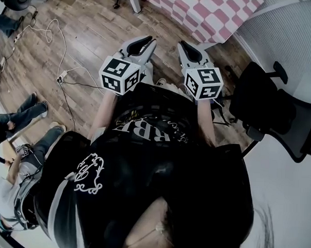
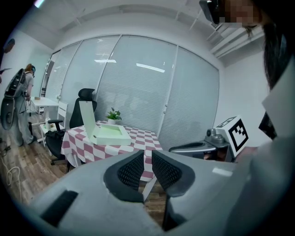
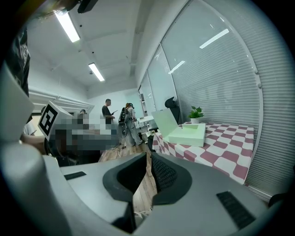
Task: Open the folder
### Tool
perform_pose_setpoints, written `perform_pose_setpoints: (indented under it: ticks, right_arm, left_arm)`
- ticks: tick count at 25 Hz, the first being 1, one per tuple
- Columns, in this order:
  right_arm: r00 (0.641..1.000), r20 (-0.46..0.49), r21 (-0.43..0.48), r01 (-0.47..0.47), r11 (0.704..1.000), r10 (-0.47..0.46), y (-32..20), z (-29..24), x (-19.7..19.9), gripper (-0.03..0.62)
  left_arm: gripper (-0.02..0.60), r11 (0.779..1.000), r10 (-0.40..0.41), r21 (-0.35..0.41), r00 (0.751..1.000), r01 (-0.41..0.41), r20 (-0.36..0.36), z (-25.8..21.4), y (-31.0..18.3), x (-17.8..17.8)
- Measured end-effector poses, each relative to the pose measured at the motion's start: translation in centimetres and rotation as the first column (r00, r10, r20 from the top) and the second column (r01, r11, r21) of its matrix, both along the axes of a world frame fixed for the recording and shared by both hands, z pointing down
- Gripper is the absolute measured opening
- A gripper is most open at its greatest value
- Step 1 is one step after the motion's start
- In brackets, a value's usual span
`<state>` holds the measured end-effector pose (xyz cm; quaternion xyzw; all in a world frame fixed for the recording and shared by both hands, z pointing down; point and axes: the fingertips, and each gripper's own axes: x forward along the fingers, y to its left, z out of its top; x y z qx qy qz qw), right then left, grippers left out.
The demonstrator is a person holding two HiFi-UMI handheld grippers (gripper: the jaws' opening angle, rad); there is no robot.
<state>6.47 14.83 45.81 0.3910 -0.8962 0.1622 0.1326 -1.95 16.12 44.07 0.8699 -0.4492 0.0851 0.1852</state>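
Note:
The folder [image 2: 110, 134] is a pale green case lying on the pink-and-white checked table [image 2: 138, 140], its lid [image 2: 87, 117] standing up. In the right gripper view the folder [image 3: 189, 134] is again far off on the table [image 3: 230, 152]. The head view shows only a corner of the table [image 1: 212, 13]. My left gripper [image 2: 146, 156] [image 1: 144, 42] is held at chest height well short of the table, with a narrow slit between its pads and nothing in it. Beside it my right gripper [image 3: 148, 159] [image 1: 185, 46] has its jaws all but together, empty.
A black office chair [image 1: 269, 108] stands close on my right. Cables [image 1: 51, 31] trail over the wood floor at left, near seated people [image 1: 22, 120]. A potted plant [image 2: 113, 115] and another black chair [image 2: 85, 99] are behind the table. People [image 3: 124, 122] stand further back.

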Motion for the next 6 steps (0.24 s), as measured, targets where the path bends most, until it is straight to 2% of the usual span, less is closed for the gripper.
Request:
perform_pose_setpoints:
  ticks: [6]
  right_arm:
    - [1.0,-0.008,-0.005,0.009,1.0,-0.009,-0.34,0.29,0.02,0.037]
  left_arm:
    - [0.064,1.0,0.002,-0.009,1.0,-0.002,-0.005,0.22,-0.37,0.31]
